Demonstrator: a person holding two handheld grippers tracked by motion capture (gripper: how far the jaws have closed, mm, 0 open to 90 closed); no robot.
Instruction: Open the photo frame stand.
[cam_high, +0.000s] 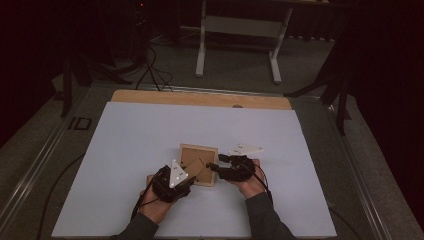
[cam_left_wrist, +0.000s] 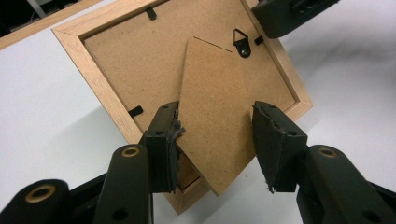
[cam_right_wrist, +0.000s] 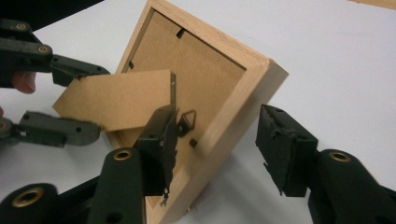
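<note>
A: What is the biggest thing here?

B: A table (cam_high: 150, 95) with a light wooden top, seen from above. A large white sheet (cam_high: 150, 135) covers most of it, leaving a strip of bare wood along the far edge. The floor around it is dark, and a pale stand (cam_high: 240, 30) sits on that floor beyond the table.

A: And on the sheet?

B: A small wooden picture frame (cam_high: 192, 150) lies back side up, near the person's edge and about midway across. Its back is brown board with small black clips and a metal hanging loop (cam_left_wrist: 241, 41). A fold-out stand flap (cam_left_wrist: 217, 116), also brown board, is lifted away from the back.

A: Where are the hands?

B: Two forearms in grey sleeves come in from the near edge. The left gripper (cam_left_wrist: 217, 135) is at the frame's near corner. Its jaws stand apart on either side of the stand flap; one looks to touch the flap's edge, the other is just clear of it.

A: And the other one?

B: The right gripper (cam_right_wrist: 217, 144) is at the frame's right side. Its jaws are spread, straddling the wooden edge of the frame, with a gap showing on the outer side. That edge appears raised off the sheet.
</note>
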